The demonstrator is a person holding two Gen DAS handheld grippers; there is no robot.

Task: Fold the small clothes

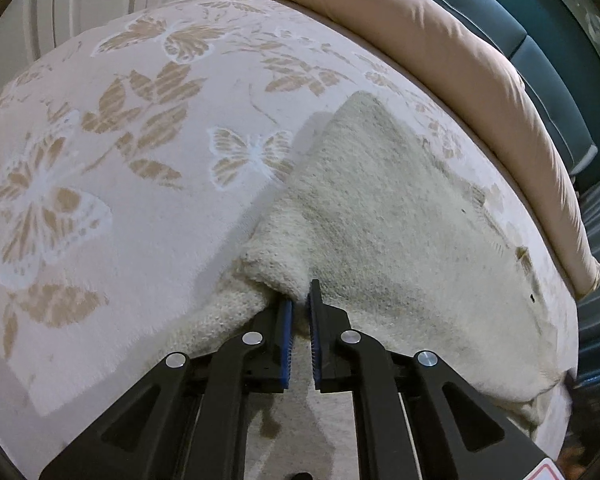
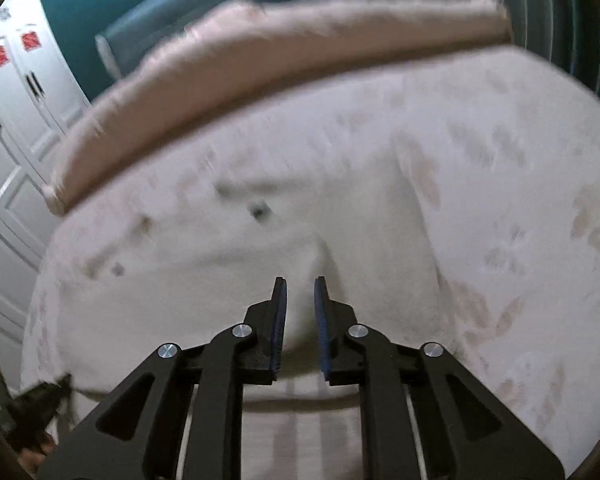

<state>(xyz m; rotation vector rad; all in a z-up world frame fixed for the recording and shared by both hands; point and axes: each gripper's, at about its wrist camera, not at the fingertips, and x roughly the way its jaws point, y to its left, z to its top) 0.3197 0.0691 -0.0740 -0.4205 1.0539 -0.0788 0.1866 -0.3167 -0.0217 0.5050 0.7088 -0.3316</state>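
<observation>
On plush bedspread (image 1: 148, 216), jaws pinch fuzzy knit garment (image 1: 380, 220).

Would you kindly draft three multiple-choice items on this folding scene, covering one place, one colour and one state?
1. Where does the cream knit garment lie?
A. on the butterfly-patterned blanket
B. on a chair
C. in a basket

2. What colour are the left gripper pads?
A. red
B. blue
C. green

3. What is the left gripper doing?
A. hanging open above the blanket
B. pinching a fold of the garment
C. holding the pink pillow

Key: 1 A, the garment is spread on the blanket; 2 B, blue strips line both fingers; 3 B, knit fabric is bunched between the fingertips.
</observation>
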